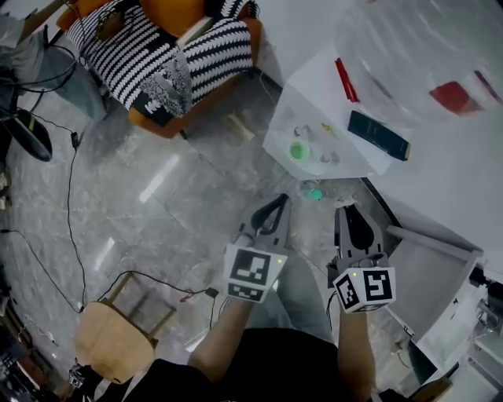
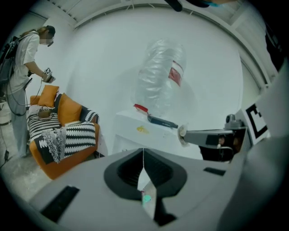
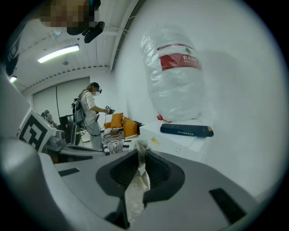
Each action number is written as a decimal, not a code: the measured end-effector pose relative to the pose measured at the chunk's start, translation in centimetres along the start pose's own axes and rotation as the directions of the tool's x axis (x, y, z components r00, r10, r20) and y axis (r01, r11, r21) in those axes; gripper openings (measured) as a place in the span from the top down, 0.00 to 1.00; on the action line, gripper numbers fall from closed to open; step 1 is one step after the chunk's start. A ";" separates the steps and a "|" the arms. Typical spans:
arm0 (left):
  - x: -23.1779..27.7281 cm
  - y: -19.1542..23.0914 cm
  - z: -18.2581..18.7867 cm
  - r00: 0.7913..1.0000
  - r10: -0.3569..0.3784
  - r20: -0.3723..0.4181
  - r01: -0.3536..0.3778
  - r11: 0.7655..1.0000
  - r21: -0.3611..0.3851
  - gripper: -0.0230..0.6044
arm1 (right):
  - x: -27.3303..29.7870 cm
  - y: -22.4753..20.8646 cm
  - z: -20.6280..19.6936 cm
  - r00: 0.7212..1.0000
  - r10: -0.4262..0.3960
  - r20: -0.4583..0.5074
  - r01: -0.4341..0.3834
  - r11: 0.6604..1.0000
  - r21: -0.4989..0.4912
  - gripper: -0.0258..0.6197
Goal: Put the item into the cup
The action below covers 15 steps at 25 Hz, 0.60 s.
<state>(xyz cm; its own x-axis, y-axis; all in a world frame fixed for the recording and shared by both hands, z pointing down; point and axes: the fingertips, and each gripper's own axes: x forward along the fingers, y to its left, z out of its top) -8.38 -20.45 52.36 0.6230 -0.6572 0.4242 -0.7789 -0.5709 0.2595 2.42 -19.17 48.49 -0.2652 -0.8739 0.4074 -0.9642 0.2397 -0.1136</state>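
**A:** Head view: left gripper [image 1: 280,201] and right gripper [image 1: 346,207] are side by side over the grey floor [image 1: 157,204], near the white table [image 1: 322,74] but off it.
**B:** Jaws?
**A:** Left gripper view: pressed together at the tips. A pale sliver [image 2: 145,197] with a green spot sits in the slit behind them. Can't tell what it is.
**B:** Right?
**A:** Right gripper view: nearly closed, clamped on a crumpled clear film [image 3: 134,189]. It runs down the gap and pokes past the tips.
**B:** Is that the item?
**A:** Can't tell, but it's the only thing plainly gripped.
**B:** Cup?
**A:** Can't single one out. A green round thing [image 1: 299,151] sits among pale translucent shapes at the table's near corner, too blurred to name.
**B:** Rest of the table?
**A:** Dark blue box [image 1: 379,135], then a big clear bottle [image 1: 409,47] with a red label behind it.
**B:** Surroundings?
**A:** Orange sofa [image 1: 169,14] with striped throws across the floor. A person [image 2: 22,67] stands beside it.
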 end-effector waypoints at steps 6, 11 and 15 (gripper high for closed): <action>3.1 1.3 -4.0 0.999 -0.021 -0.034 0.022 1.000 0.007 0.94 | 4.2 -1.9 -4.5 0.999 0.003 -0.036 -0.003 1.000 -0.007 0.88; 4.0 3.1 -7.6 0.996 -0.031 -0.086 0.033 0.999 0.018 0.94 | 7.7 -0.6 -9.0 0.998 0.008 -0.062 -0.005 0.999 0.042 0.88; 5.5 3.4 -10.1 0.992 -0.045 -0.114 0.045 0.999 -0.005 0.94 | 9.8 -1.7 -11.8 0.996 -0.016 -0.082 0.018 1.000 0.017 0.88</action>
<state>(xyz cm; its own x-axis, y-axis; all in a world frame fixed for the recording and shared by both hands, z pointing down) -8.29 -21.06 64.35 0.6451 -0.5706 0.5082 -0.7507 -0.5973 0.2822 1.48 -23.17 63.42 -0.2489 -0.8399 0.4823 -0.9685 0.2172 -0.1217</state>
